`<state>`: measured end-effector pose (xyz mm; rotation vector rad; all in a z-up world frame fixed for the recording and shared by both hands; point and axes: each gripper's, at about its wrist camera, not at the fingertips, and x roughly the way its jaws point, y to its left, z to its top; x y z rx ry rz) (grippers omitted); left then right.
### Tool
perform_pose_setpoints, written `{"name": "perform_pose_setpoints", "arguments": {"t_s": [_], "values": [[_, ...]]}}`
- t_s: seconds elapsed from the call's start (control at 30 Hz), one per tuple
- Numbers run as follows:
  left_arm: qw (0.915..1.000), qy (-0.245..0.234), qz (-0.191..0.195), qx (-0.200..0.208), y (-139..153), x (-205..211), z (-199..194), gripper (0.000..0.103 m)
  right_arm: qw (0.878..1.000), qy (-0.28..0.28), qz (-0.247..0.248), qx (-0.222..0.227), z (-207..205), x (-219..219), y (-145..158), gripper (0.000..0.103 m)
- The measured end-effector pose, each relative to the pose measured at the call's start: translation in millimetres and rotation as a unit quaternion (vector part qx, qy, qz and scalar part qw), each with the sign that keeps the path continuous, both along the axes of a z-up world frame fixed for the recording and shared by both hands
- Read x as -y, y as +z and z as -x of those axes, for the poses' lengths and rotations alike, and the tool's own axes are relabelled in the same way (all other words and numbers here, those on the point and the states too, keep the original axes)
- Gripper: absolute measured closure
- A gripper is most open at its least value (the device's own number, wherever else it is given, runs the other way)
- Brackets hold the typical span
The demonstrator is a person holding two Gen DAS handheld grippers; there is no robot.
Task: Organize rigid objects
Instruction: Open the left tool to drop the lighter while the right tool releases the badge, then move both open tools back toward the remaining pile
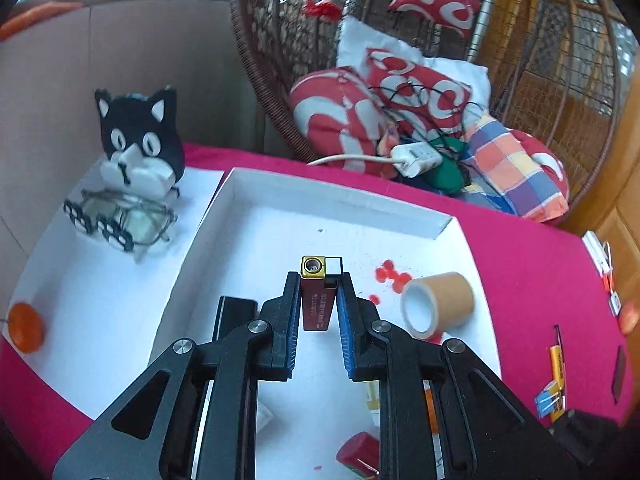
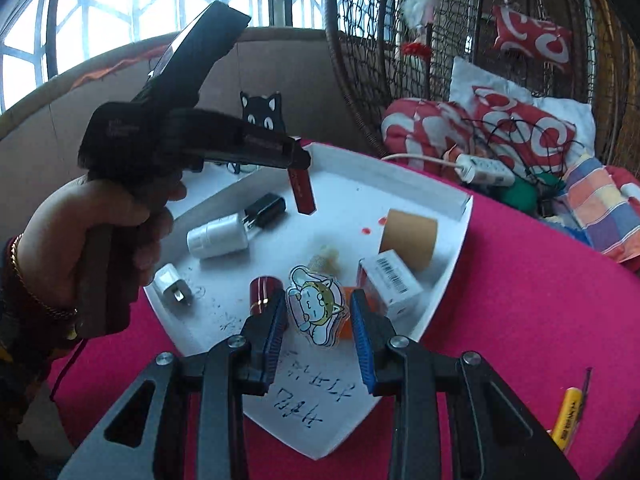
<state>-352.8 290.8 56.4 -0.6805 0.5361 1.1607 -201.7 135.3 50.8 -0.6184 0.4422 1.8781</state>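
My left gripper [image 1: 320, 280] is shut on a dark red lighter [image 1: 318, 304] with a gold top and holds it above the white box tray [image 1: 340, 196]. In the right wrist view the left gripper [image 2: 300, 160] hangs over the tray [image 2: 440, 280] with the lighter [image 2: 302, 192] pointing down. My right gripper [image 2: 320, 312] is open and empty over the tray's near part, its fingers either side of a cartoon cat sticker [image 2: 316, 304]. In the tray lie a cardboard tube [image 2: 408, 240], a white barcode box [image 2: 390, 284], a white bottle [image 2: 218, 236], a white charger plug [image 2: 172, 288] and a red lipstick [image 2: 264, 292].
A black cat figure [image 1: 138, 140] with glasses [image 1: 120, 220] stands on a white sheet left of the tray. An orange ball [image 1: 26, 326] lies at its near corner. Yellow batteries [image 1: 556, 380] lie on the red cloth at the right. A wicker chair with cushions [image 1: 380, 120] stands behind.
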Motion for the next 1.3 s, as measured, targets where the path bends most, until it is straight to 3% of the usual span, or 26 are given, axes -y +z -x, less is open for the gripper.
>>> {"name": "perform_pose_setpoints", "arguments": {"t_s": [0.13,0.2,0.23,0.27,0.33,0.5,0.57,0.73,0.93,1.07,1.3], "values": [[0.9999,0.009,0.008,-0.008,-3,-2,1,0.086,1.000,-0.009,-0.004,0.005,0,0,-7,0.070],[0.9998,0.016,0.002,-0.013,-1,1,3,0.080,1.000,-0.018,-0.011,0.011,-2,1,-9,0.068],[0.9998,0.018,-0.001,-0.012,1,2,4,0.059,1.000,-0.020,-0.012,0.012,-3,1,-10,0.054],[0.9997,0.022,-0.008,-0.010,3,4,5,0.024,1.000,-0.022,-0.015,0.010,-5,2,-10,0.030],[0.9989,0.037,-0.027,-0.011,7,8,8,0.000,0.999,-0.030,-0.025,0.003,-9,4,-8,0.013],[0.9956,0.073,-0.058,-0.001,23,19,22,0.000,0.997,-0.059,-0.054,-0.010,-22,13,6,0.012],[0.9942,0.078,-0.074,0.003,32,23,24,0.000,0.994,-0.079,-0.071,-0.017,-32,19,15,0.002],[0.9926,0.063,-0.101,0.020,53,38,16,0.000,0.986,-0.124,-0.105,-0.047,-59,29,40,0.000],[0.9909,0.001,-0.129,0.040,75,68,-17,0.000,0.968,-0.187,-0.145,-0.086,-104,46,66,0.000],[0.9886,-0.051,-0.132,0.054,82,87,-46,0.000,0.943,-0.268,-0.158,-0.115,-149,59,80,0.000],[0.9825,-0.147,-0.109,0.037,65,122,-110,0.000,0.923,-0.324,-0.161,-0.133,-202,75,77,0.000]]}}
